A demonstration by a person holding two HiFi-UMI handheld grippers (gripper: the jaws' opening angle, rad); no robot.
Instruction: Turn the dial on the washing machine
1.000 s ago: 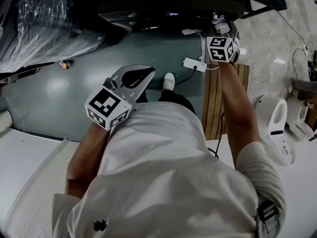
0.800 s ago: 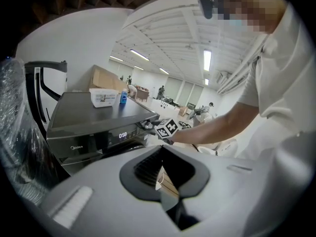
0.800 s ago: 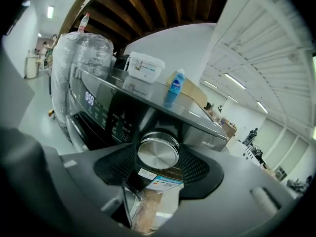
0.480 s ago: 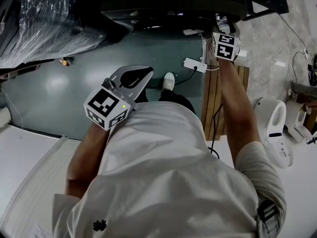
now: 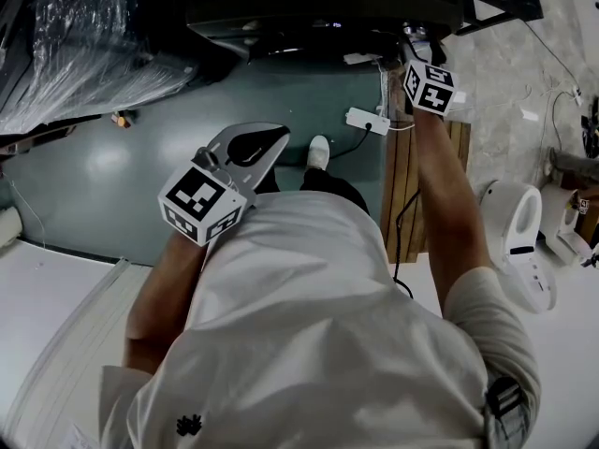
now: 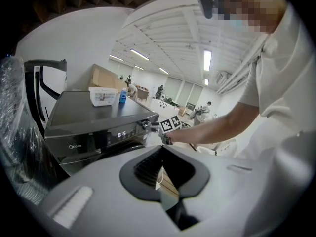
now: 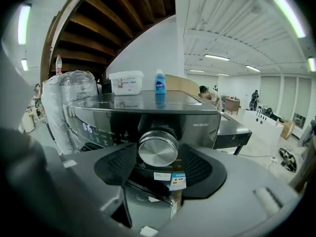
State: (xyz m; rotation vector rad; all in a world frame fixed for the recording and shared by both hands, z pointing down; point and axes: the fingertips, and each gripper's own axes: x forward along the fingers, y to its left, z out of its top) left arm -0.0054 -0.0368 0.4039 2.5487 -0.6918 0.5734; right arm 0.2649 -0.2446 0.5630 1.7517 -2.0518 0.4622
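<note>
The dark washing machine (image 5: pixel 318 7) stands at the top of the head view. Its round silver dial (image 7: pixel 158 143) fills the middle of the right gripper view, with a dark pad against each side. My right gripper (image 7: pixel 158 154) is shut on the dial, arm stretched forward; in the head view its marker cube (image 5: pixel 429 86) hides most of it. My left gripper (image 5: pixel 251 146) hangs low over the floor, well short of the machine, jaws shut with nothing between them. The left gripper view shows the machine's lit display (image 6: pixel 122 134) and the right gripper's cube (image 6: pixel 171 124) at the panel.
A white box (image 7: pixel 126 82) and a blue bottle (image 7: pixel 160 85) stand on the machine's top. A plastic-wrapped bulk (image 5: pixel 75 45) sits to the machine's left. On the floor lie a white power strip (image 5: pixel 367 121), a wooden slat board (image 5: pixel 412 185) and white appliances (image 5: pixel 515 241).
The right gripper's marker cube has twisted in place at the dial and shifted slightly right. The left gripper has stayed where it was.
</note>
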